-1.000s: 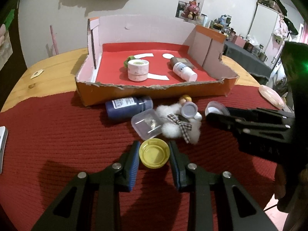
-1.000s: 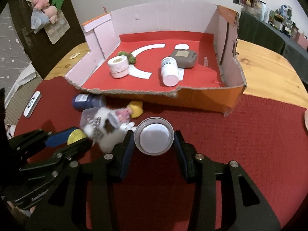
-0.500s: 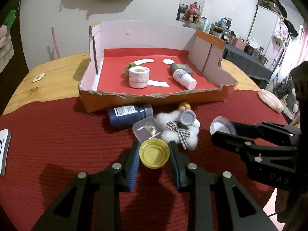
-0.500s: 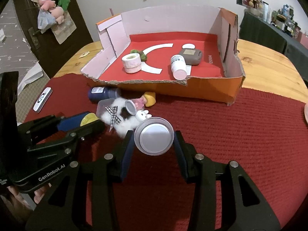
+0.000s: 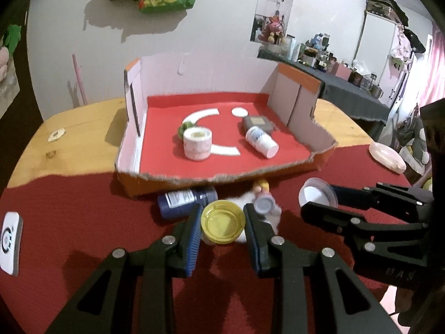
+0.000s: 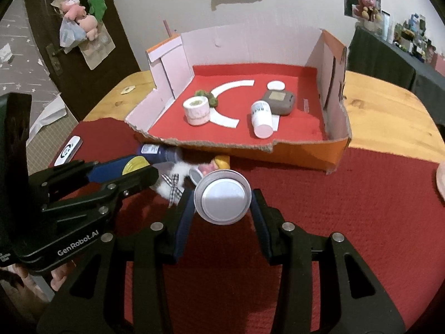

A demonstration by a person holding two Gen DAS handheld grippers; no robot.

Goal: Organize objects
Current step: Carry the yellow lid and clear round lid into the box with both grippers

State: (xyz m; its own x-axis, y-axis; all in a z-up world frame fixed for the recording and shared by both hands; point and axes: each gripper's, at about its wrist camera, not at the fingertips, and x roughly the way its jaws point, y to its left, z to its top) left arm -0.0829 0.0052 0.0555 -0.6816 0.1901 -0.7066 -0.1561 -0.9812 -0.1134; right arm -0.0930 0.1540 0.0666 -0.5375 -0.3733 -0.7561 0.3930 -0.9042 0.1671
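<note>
The left gripper (image 5: 222, 222) has its jaws pinching a round yellow plastic lid (image 5: 223, 221) by its rim, and the right gripper (image 6: 222, 201) has its jaws pinching a round silver metal lid (image 6: 224, 197) the same way; both lids appear to be held clear of the red cloth-covered surface (image 6: 347, 208). The move ahead turns on the torn orange cardboard tray with a red floor (image 5: 222, 176), which lies at twelve o'clock from both pairs of jaws, its ragged low front edge facing them and its long axis running from nine to three o'clock. Neither hand looks clearly nearer to it. Inside it stand a white tape roll (image 5: 197, 144) and a tipped white bottle (image 5: 261, 141). Between jaws and tray, a dark blue bottle (image 5: 186, 201) lies on its side at eleven o'clock of the left gripper, beside a fluffy white toy (image 6: 172, 181) that the grippers largely hide.
</note>
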